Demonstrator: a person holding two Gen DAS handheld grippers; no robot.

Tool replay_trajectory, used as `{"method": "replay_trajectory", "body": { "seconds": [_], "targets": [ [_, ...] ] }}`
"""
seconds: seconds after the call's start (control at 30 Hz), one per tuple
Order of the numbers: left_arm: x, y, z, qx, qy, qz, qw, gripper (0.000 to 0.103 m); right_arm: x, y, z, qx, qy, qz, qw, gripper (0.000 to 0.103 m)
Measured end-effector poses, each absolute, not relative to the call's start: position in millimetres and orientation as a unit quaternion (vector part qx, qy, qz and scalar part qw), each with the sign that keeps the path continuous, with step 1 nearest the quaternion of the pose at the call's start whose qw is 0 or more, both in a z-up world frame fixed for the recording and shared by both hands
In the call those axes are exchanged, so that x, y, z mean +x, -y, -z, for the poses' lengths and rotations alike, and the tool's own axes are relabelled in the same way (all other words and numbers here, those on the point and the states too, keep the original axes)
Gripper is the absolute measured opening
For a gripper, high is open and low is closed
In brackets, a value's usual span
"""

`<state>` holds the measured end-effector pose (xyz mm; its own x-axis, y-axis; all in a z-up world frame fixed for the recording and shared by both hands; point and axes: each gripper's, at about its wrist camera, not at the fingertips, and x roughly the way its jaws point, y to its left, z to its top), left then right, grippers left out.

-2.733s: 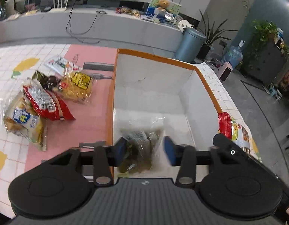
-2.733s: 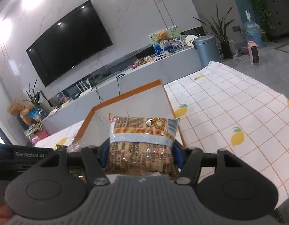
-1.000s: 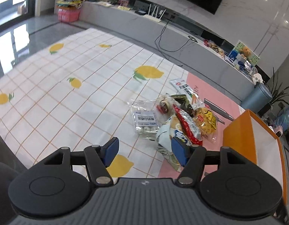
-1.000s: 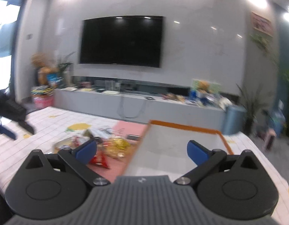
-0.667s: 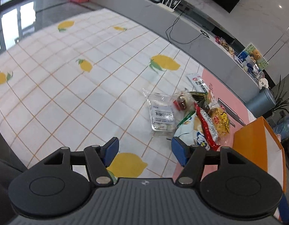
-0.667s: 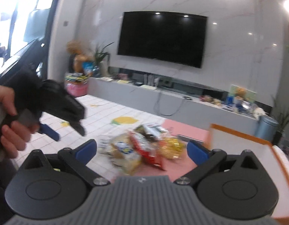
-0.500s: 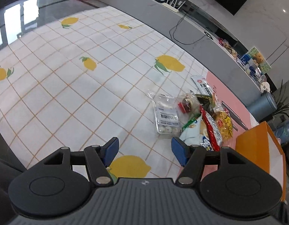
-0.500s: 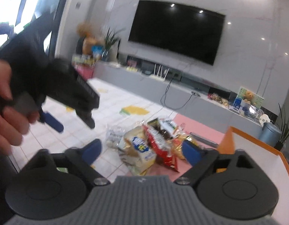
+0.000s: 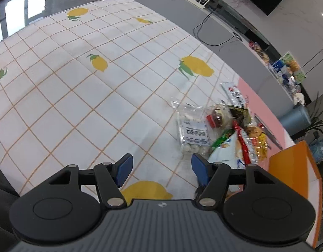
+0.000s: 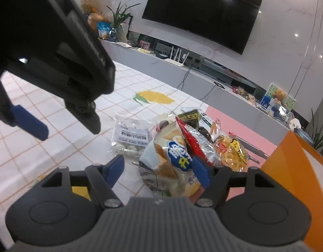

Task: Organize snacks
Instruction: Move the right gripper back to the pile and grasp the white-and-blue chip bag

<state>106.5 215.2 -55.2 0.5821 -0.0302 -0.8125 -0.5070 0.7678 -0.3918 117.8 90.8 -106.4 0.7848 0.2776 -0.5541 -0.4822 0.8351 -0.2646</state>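
Over the snack pile [image 10: 182, 147], right tool [image 10: 158, 171] (closing, nothing gripped); left tool [image 9: 161, 168] spread.

A heap of crinkly plastic snack packets lies just left of the orange-walled, white-lined box [image 10: 291, 159]. Farthest from the box, a clear bag of small white balls with a white label [image 9: 192, 133] lies flat. Beside it, a white-and-blue biscuit bag [image 10: 174, 163] leans under a red packet [image 10: 195, 143]. Nearest the box sits a clear bag of yellow snacks [image 10: 231, 154].
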Motion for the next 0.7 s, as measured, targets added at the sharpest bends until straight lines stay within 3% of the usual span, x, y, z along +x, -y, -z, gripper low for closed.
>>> {"method": "replay_trajectory", "body": {
  "seconds": [0.43, 0.57, 0.7],
  "targets": [
    [119.2, -209.4, 68.5, -0.285, -0.454, -0.152, 0.83, 0.075, 132.4, -87.7, 126.2, -0.229, -0.228, -0.181, 0.929, 0.067],
    [118.7, -207.3, 66.7, -0.283, -0.452, -0.152, 0.832, 0.075, 122.2, -87.9, 126.3, -0.243, -0.225, -0.195, 0.923, 0.05],
    [117.8, -206.4, 64.9, -0.285, -0.451, -0.15, 0.832, 0.075, 115.8, -86.0, 124.7, -0.259, -0.222, -0.206, 0.917, 0.044]
  ]
}}
